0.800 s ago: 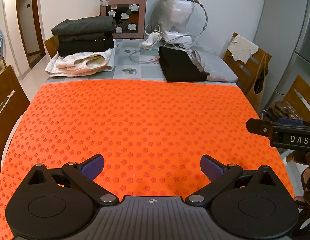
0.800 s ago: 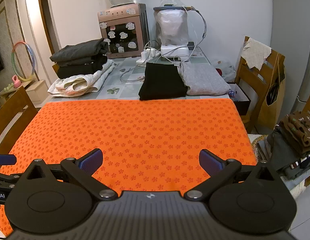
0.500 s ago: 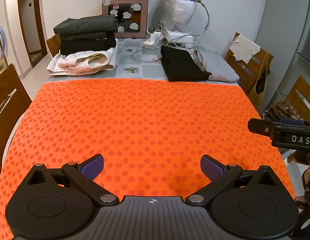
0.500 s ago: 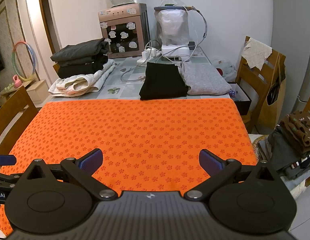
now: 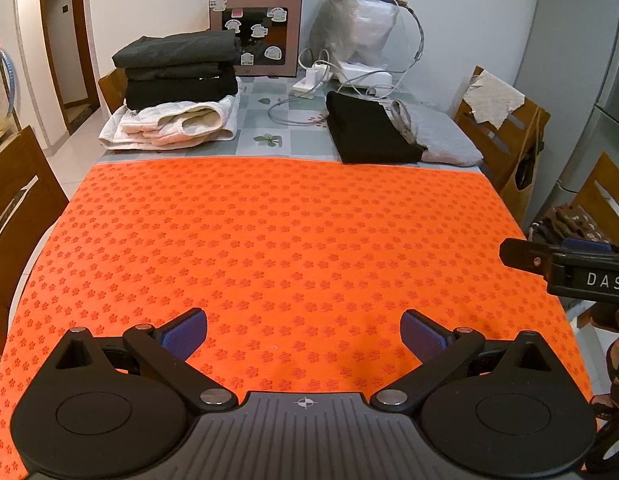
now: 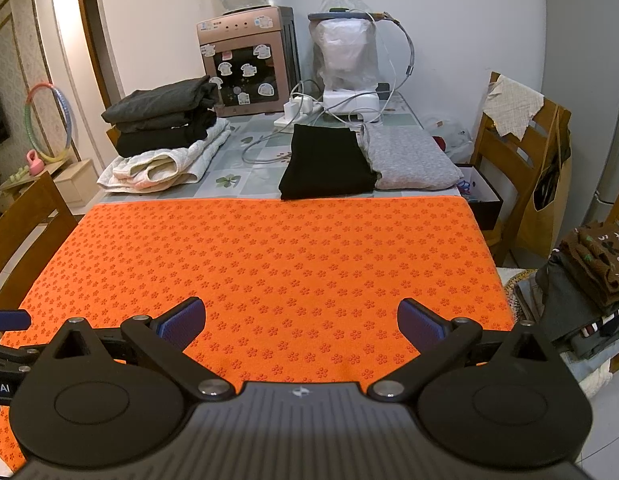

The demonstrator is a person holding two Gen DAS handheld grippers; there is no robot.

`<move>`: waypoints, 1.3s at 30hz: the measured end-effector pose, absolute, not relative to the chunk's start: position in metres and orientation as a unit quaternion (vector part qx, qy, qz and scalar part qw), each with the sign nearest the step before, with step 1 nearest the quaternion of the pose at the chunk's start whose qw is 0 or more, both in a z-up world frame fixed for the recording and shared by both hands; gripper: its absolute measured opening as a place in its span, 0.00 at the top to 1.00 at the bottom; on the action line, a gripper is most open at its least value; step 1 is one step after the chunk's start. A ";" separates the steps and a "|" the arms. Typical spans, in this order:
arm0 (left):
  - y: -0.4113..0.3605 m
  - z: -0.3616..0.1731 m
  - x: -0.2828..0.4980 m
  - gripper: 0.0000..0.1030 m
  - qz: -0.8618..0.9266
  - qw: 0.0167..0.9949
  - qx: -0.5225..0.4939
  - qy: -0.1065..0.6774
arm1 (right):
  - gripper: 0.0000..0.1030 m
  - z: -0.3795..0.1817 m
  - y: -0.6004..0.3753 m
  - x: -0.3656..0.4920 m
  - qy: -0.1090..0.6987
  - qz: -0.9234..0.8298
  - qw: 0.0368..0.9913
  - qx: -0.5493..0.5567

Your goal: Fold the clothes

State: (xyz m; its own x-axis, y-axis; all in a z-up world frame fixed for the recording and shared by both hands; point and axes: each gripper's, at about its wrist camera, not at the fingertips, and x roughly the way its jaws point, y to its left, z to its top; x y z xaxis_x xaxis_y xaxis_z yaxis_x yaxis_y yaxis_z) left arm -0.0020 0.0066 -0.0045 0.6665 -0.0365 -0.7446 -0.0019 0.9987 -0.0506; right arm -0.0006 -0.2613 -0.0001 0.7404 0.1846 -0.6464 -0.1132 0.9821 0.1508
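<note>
The clothes sit in folded piles along the table's far edge, beyond the orange mat. At the far left corner a stack of dark folded garments, matte charcoal and black with soft squared edges, rests on a cream quilted piece folded loosely, its puffy layers rolled at the ends. Toward the far right, a flat black folded garment lies touching a grey folded garment of heathered knit; both are neat rectangles just beyond the mat's far edge. Off the table's right side, a heap of brown and dark clothes is piled loosely.

The mat covers the near part of the table, a nubby orange sheet stamped with small darker flower shapes, lying flat and bare.

The left gripper hovers over the mat's near edge with its jaws spread wide, blue ribbed pads facing inward, gripping nothing. The right gripper is likewise spread wide and empty above the near edge, its black hinged arms ending in the same blue pads.

Behind the piles, a boxy pink-metal water dispenser with stickers on its dark door stands by the wall, beside a plastic-wrapped appliance and white cables. Wooden chairs flank the table.
</note>
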 end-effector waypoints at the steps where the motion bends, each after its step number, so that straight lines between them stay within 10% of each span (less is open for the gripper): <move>1: 0.006 -0.004 -0.002 0.01 -0.009 0.912 -0.023 0.408 | 0.00 0.000 -0.261 -0.001 0.351 0.080 0.931 0.051; 39: 0.004 -0.005 0.004 0.01 -0.007 0.907 -0.025 0.420 | 0.00 -0.006 -0.262 0.004 0.361 0.079 0.928 0.053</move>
State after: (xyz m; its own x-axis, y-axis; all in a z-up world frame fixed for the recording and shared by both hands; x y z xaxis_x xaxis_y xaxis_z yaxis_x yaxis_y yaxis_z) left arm 0.0037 0.0043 -0.0047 0.6478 -0.0328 -0.7611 -0.0084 0.9987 -0.0501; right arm 0.0044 -0.2618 -0.0063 0.7268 0.1849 -0.6615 -0.1080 0.9819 0.1559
